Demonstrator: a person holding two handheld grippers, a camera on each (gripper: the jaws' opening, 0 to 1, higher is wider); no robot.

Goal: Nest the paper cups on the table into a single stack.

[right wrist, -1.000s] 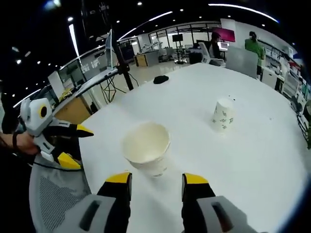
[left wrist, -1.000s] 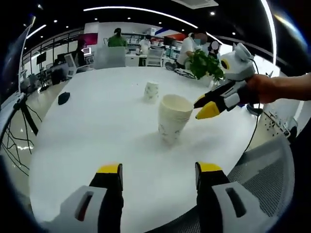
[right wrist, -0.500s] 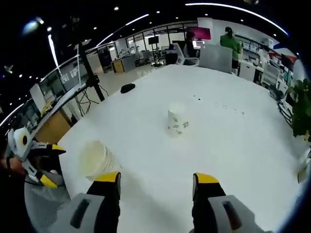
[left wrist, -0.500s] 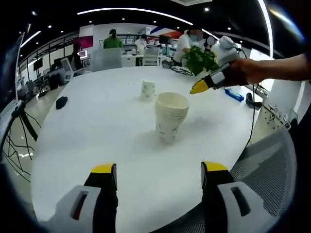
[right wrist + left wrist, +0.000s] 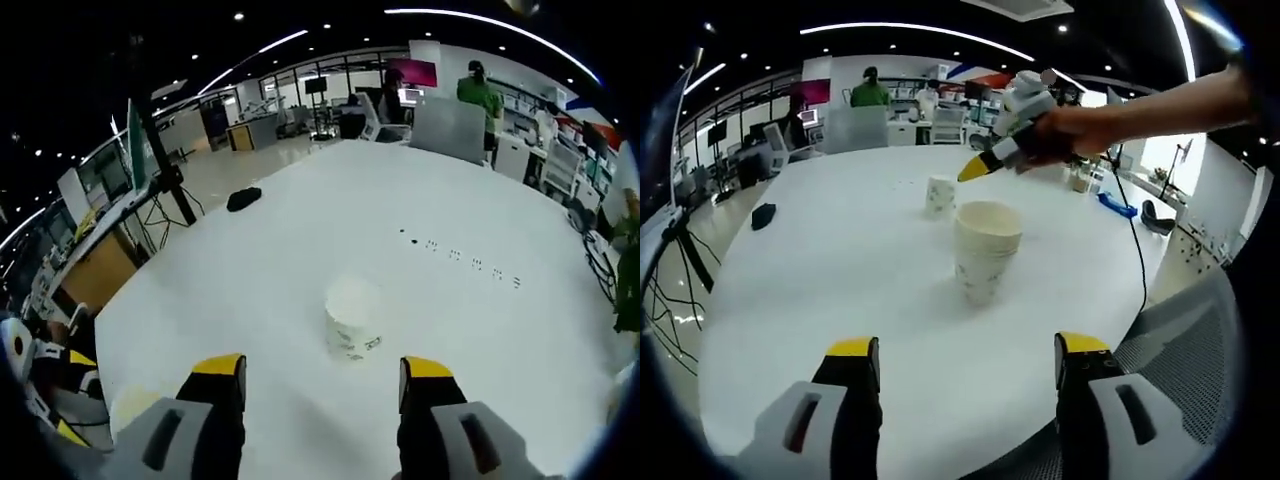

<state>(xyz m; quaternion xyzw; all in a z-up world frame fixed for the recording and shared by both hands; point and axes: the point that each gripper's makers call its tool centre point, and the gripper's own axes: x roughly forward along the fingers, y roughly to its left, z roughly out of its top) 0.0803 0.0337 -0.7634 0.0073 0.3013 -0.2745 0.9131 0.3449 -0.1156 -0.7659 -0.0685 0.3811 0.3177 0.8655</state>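
A stack of nested white paper cups (image 5: 987, 250) stands upright mid-table, well ahead of my left gripper (image 5: 968, 358), whose jaws are open and hold nothing. Beyond it a single printed paper cup (image 5: 938, 196) stands upside down. My right gripper (image 5: 988, 166), held by a hand, hovers just right of and above that cup. In the right gripper view the upturned cup (image 5: 352, 318) sits just ahead, between the wide-apart jaws of the open right gripper (image 5: 322, 372). The stack's rim (image 5: 133, 405) shows at lower left, near the left gripper (image 5: 45, 390).
The round white table (image 5: 830, 270) has a small black object (image 5: 763, 214) near its far left edge. A grey mesh chair (image 5: 1185, 370) stands at the near right. A tripod (image 5: 160, 180), desks and people are beyond the table.
My right gripper has swung away from the cup stack, across the table to the lone upturned cup. The left gripper has barely moved, and both stay open.
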